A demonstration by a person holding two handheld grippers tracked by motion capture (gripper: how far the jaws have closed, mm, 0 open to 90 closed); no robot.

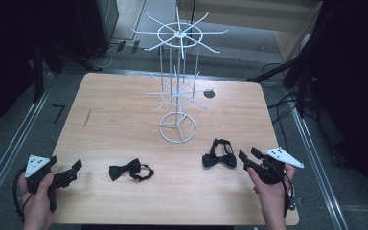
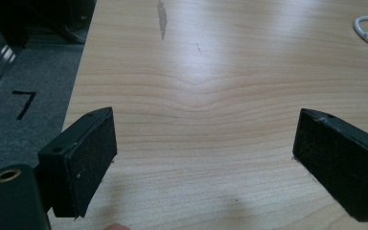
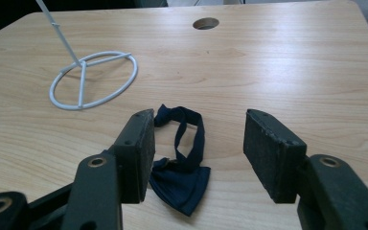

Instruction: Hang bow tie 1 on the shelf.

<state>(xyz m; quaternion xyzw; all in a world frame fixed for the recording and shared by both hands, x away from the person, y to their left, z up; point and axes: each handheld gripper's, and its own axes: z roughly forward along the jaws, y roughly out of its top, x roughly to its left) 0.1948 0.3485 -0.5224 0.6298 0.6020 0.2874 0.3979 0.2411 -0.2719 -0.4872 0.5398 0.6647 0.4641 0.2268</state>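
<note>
Nearest the high camera, both hands come in over the table [image 1: 124,120] edge. Left gripper [image 1: 74,171]: jaws wide apart, nothing between them, idle over bare wood beside the first bow tie [image 1: 130,170]. Centre: white wire stand [image 1: 177,86] upright, arms bare, evidently meant to receive ties. Right gripper [image 3: 197,153]: jaws part open around the second bow tie [image 3: 182,160], pads not pressing; it lies flat on the table, apparently lined up for a pickup.

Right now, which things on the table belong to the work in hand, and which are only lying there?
In use:
- right gripper, jaws apart
- dark bow tie in front of it
- white wire display rack

Lying about:
- second bow tie
- left gripper, open over bare table
</note>
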